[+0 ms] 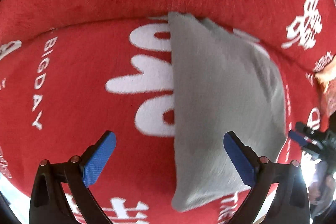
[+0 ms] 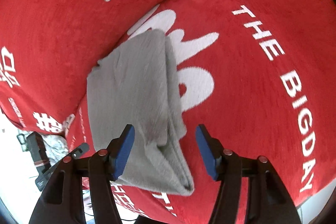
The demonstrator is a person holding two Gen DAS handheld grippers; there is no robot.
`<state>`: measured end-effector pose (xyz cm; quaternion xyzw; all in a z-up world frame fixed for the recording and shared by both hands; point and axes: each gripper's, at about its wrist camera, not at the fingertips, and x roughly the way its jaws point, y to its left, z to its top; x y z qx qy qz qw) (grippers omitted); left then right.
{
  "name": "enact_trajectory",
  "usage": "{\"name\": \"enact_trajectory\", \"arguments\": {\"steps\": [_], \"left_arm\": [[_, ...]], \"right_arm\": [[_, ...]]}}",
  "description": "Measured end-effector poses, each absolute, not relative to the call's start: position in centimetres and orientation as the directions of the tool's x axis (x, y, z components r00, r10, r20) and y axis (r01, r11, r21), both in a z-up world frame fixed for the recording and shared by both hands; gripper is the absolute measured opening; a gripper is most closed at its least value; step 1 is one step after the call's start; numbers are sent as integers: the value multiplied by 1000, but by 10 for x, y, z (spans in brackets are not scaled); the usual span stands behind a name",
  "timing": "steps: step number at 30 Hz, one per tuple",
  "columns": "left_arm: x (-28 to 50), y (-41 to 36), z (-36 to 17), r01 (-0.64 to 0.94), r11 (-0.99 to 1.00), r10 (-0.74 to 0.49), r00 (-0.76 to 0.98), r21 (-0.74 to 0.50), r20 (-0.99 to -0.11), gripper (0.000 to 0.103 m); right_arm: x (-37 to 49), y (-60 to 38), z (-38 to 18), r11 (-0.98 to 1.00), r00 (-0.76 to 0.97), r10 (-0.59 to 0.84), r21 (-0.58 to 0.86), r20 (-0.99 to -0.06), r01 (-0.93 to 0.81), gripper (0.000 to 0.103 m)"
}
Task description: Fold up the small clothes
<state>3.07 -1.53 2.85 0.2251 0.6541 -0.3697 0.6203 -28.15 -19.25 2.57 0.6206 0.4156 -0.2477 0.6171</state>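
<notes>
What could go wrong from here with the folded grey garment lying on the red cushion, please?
1. The grey garment has loose layered edges near the right claw, whose open pads straddle it; a careless grasp could catch one layer and undo the fold.
2. The red cushion is plush and rounded, so pressing down may shift or crease the garment.
3. The left claw has only one pad above the cloth, so closing it might pinch cushion pile instead.

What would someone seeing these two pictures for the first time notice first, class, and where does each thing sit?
The bright red cushion with big white lettering fills both views. On its middle lies a folded grey cloth, its straight edge cutting across the white letters. Blue-padded claws frame the bottom of each view: the left claw stands wide open, and the right claw is open above the cloth's near end.
</notes>
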Motion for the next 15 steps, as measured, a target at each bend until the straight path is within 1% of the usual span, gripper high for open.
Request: {"name": "enact_trajectory", "arguments": {"steps": [3, 5, 7, 11, 15], "left_arm": [[37, -31, 11, 735, 608, -178, -240, -299, -954, 103], [38, -40, -4, 718, 608, -177, -291, -337, -940, 103], [37, -45, -12, 719, 601, -175, -308, -349, -935, 103], [36, -54, -27, 696, 588, -203, -366, -412, -908, 103], [33, -66, -38, 685, 576, -209, -404, -446, -891, 103]], "right_arm": [[-285, -205, 12, 72, 575, 230, 603, -785, 794, 66], [-283, -212, 0, 50, 617, 268, 650, -740, 758, 72], [-280, -216, -10, 41, 635, 300, 675, -712, 737, 73], [-267, -218, -29, 44, 667, 365, 728, -649, 685, 73], [-250, -220, -39, 54, 692, 391, 766, -607, 641, 73]]}}
